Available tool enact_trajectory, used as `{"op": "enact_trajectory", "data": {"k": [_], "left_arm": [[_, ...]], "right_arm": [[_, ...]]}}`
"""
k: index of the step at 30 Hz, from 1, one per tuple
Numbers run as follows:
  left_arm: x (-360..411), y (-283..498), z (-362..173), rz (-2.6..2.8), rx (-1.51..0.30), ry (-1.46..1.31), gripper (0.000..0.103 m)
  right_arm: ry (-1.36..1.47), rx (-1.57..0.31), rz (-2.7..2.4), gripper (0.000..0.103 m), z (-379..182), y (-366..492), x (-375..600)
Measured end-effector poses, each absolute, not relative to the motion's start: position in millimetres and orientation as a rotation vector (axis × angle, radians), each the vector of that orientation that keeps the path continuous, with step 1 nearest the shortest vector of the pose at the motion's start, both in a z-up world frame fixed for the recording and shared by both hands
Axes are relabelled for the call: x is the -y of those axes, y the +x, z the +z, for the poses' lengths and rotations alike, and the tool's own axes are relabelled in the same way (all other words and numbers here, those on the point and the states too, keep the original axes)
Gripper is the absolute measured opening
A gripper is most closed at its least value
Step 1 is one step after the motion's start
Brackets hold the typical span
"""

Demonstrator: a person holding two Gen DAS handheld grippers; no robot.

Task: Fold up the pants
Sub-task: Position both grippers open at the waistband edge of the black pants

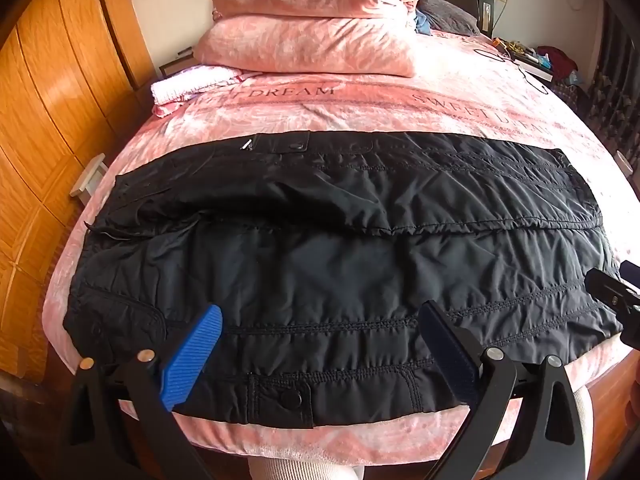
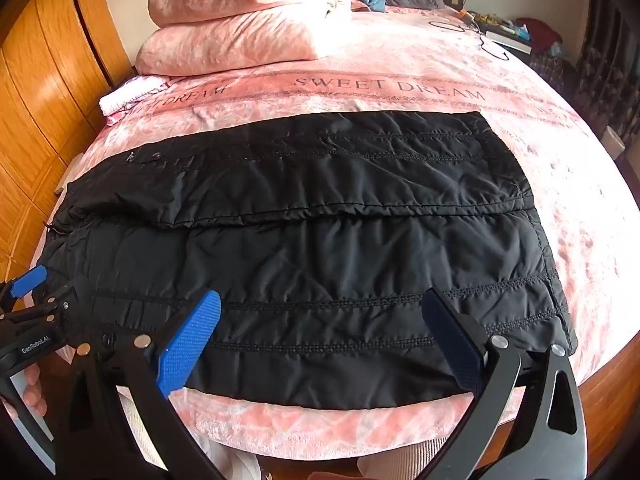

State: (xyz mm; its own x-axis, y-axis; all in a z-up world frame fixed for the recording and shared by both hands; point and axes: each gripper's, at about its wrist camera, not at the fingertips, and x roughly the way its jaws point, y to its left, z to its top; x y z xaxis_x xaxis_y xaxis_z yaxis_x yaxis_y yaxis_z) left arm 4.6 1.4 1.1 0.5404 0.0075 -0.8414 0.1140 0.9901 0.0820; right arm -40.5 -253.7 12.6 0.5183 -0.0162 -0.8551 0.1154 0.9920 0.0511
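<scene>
Already folded flat across the pink bed (image 1: pixel 460 120), the black quilted pants (image 1: pixel 340 248) lie rumpled, both tools spread wide, grasping nothing.

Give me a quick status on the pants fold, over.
Left tool and right tool both open, holding nothing, above near edge. Black pants spread flat across pink bed, not yet folded. Nothing on them.

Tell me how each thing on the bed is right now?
pants: spread flat, legs side by side, not folded.
left gripper: open, holding nothing.
right gripper: open, holding nothing.
quilt: folded, piled up.
towel: folded.
</scene>
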Motion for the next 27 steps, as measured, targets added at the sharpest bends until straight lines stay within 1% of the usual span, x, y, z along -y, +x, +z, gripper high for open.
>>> {"op": "enact_trajectory", "data": {"k": [27], "left_arm": [[6.1, 4.7, -2.3, -0.061, -0.995, 0.148, 0.099]], "right_arm": [[0.117, -1.025, -0.090, 0.101, 4.4, -33.1, 264.1]]}}
